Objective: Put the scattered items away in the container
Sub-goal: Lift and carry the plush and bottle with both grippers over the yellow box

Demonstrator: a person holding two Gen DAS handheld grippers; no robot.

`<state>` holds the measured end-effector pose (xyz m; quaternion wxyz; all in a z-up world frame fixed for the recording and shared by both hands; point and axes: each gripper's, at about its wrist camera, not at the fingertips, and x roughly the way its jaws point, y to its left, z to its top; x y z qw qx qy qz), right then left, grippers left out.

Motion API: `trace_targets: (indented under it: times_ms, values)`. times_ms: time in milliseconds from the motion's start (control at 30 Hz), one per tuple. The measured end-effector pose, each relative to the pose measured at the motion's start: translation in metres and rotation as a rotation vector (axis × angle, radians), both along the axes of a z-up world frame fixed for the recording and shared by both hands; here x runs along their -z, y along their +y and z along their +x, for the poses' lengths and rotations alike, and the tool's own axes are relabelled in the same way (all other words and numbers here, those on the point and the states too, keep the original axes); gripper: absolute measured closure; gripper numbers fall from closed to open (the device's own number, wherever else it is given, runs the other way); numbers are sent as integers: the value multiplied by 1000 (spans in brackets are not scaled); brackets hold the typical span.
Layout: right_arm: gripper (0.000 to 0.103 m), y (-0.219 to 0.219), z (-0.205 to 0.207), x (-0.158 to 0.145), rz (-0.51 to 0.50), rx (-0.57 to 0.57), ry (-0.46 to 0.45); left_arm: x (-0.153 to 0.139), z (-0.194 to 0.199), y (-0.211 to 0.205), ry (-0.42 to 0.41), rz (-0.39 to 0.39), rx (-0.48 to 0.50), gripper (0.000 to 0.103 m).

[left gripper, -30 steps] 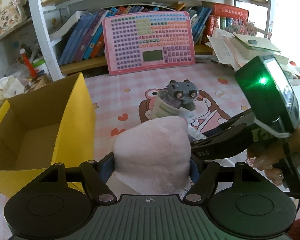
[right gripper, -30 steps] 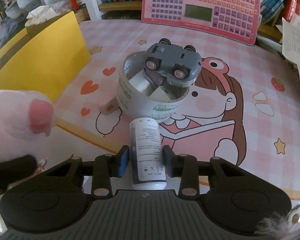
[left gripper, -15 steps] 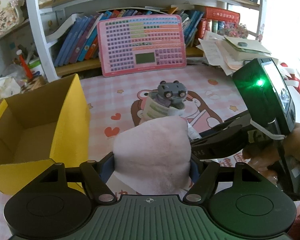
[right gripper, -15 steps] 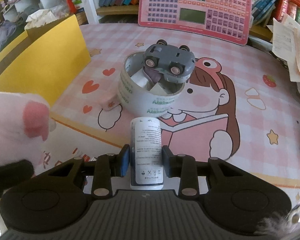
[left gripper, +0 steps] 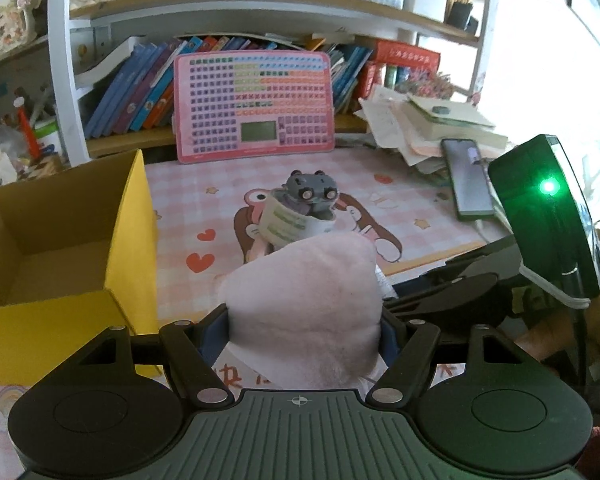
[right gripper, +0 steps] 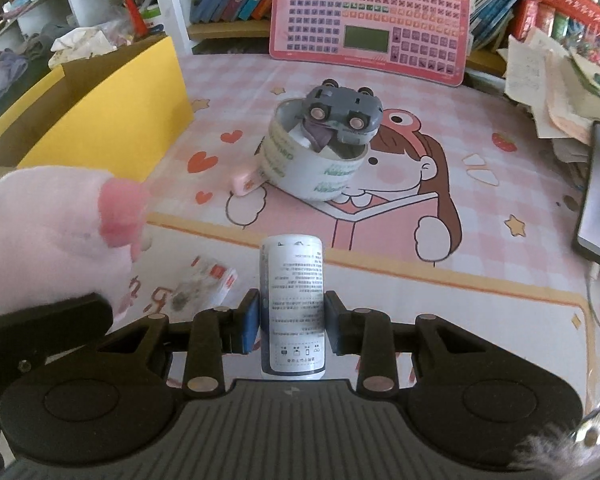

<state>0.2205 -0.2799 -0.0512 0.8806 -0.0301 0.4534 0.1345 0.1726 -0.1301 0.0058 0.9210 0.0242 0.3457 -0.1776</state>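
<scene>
left wrist: pink plush (left gripper: pixel 304 308) in left claw (left gripper: pixel 304 332)

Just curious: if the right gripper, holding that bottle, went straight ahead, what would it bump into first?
Probably the tape roll with the toy car on it; depth is uncertain. The right gripper holds the bottle.

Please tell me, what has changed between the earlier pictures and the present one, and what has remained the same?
Both grippers rose and drew back from the mat: the left gripper lifted the pink plush toy, the right gripper lifted the white bottle off the mat. Nothing was let go. The tape roll with the grey toy car and the yellow box stayed in place.
</scene>
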Motion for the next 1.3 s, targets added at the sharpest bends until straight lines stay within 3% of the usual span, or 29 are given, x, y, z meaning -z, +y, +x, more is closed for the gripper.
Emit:
trace_targets:
  times_ms: [367, 767, 1300]
  values:
    - [72, 46, -62, -16, -32, 58, -11, 6, -46, 62, 10, -70, 31, 30]
    - [72, 113, -124, -22, 10, 44, -8, 2, -94, 122, -6, -78, 23, 30]
    - [72, 183, -154, -27, 25, -54, -14, -1, -128, 188, -13, -83, -72, 30]
